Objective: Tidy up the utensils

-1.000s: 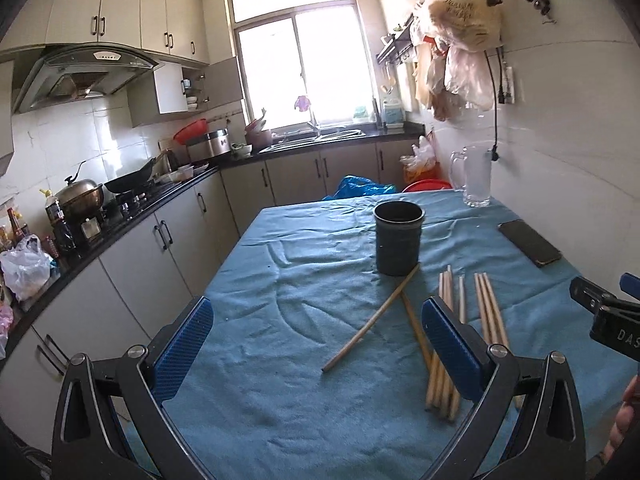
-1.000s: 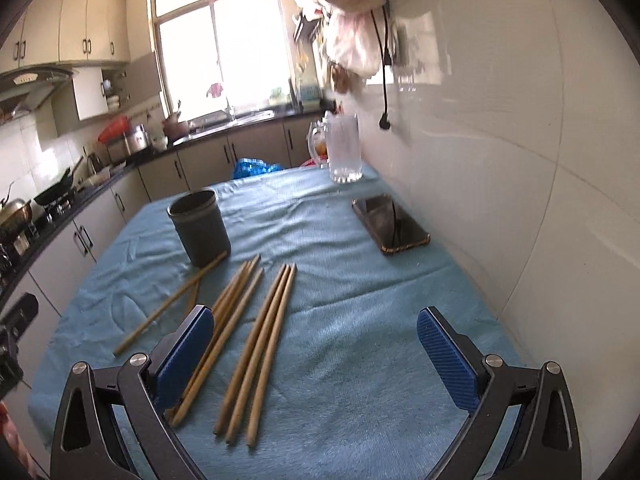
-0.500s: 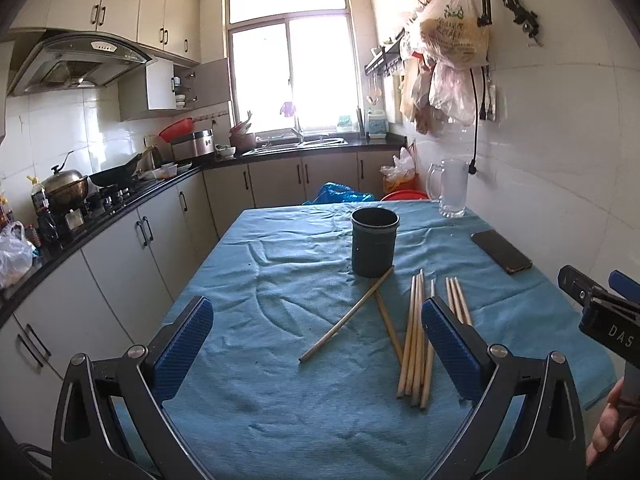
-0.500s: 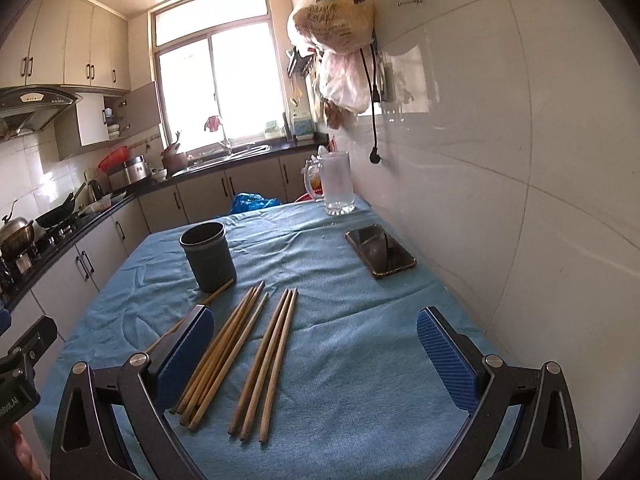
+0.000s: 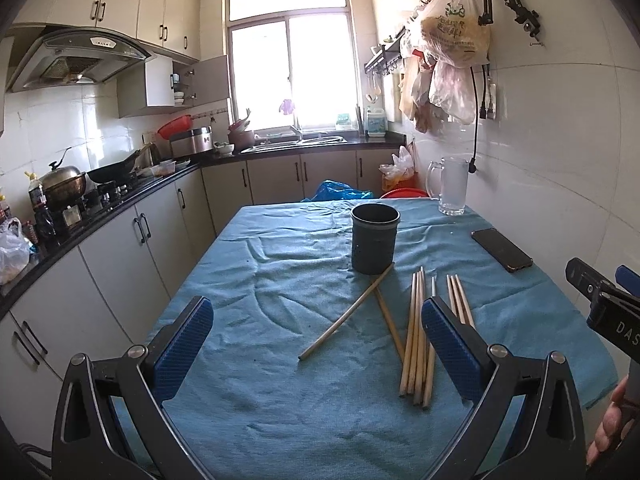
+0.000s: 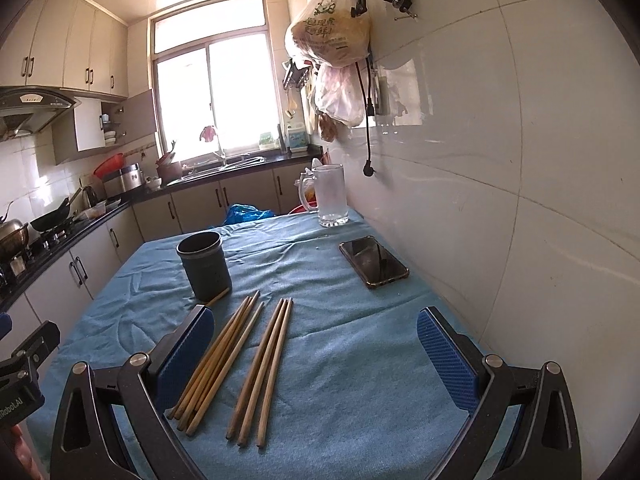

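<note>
Left gripper (image 5: 316, 344): spread wide, empty, above cloth (image 5: 280, 264). Right gripper (image 6: 314, 344): spread wide, empty. Chopsticks (image 6: 260, 364): flat on cloth between right fingers, toward left pad. Cup (image 6: 204, 266): upright beyond. Phone (image 6: 374, 262): near wall.

Both tongs share one build: the left tongs (image 5: 316, 340) and right tongs (image 6: 316, 340) have glossy black triangular frames, silver screws, and blue ribbed pads (image 6: 446, 358) (white lettering marks the neighbouring housing); bare fingertips (image 5: 606, 420) show lower right.
</note>
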### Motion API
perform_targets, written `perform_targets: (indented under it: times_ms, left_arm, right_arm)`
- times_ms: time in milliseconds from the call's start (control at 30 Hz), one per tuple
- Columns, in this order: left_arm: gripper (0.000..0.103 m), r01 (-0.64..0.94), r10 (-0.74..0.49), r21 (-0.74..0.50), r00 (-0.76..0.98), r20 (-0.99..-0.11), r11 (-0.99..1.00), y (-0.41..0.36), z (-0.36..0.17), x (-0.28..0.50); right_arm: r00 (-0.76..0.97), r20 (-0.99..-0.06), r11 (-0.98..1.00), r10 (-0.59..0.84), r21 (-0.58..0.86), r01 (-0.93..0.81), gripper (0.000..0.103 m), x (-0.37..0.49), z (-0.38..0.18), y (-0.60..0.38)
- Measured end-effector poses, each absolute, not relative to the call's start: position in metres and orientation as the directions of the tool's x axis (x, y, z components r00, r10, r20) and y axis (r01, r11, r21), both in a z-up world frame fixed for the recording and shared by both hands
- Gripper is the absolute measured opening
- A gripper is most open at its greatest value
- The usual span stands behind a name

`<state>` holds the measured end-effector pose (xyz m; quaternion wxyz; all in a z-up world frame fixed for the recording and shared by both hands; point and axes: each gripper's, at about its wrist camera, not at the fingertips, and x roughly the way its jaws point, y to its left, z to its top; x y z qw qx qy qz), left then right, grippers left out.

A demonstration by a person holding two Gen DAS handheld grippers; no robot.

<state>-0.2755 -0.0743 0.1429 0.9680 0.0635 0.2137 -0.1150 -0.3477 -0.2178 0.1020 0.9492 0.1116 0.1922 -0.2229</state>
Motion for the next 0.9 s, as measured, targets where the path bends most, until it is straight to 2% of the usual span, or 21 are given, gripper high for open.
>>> perform_targets:
  times_ms: [367, 633, 900]
  left_arm:
    - [0.103, 0.291, -0.218, 0.076, 0.843, -0.491, 0.954, -0.079, 0.125, -0.260]
    - [0.103, 0.304, -0.225, 0.084, 0.839, -0.496, 0.949, -0.074, 0.119, -0.246]
    - [0.103, 0.343, -0.216, 0.168, 0.833, -0.510, 0.924, -0.081, 0.107, -0.225]
  right_arm:
    - [0.811, -0.462, 0.875, -0.359, 0.136, 0.465, 0.103, -0.334, 0.088, -0.220]
    - [0.800, -0.483, 0.868, -0.356, 0.146, 0.475, 0.103, -0.326, 0.080, -0.228]
    - [0.775, -0.538, 0.870, -0.332, 0.144, 0.472, 0.103, -0.304, 0.061, -0.237]
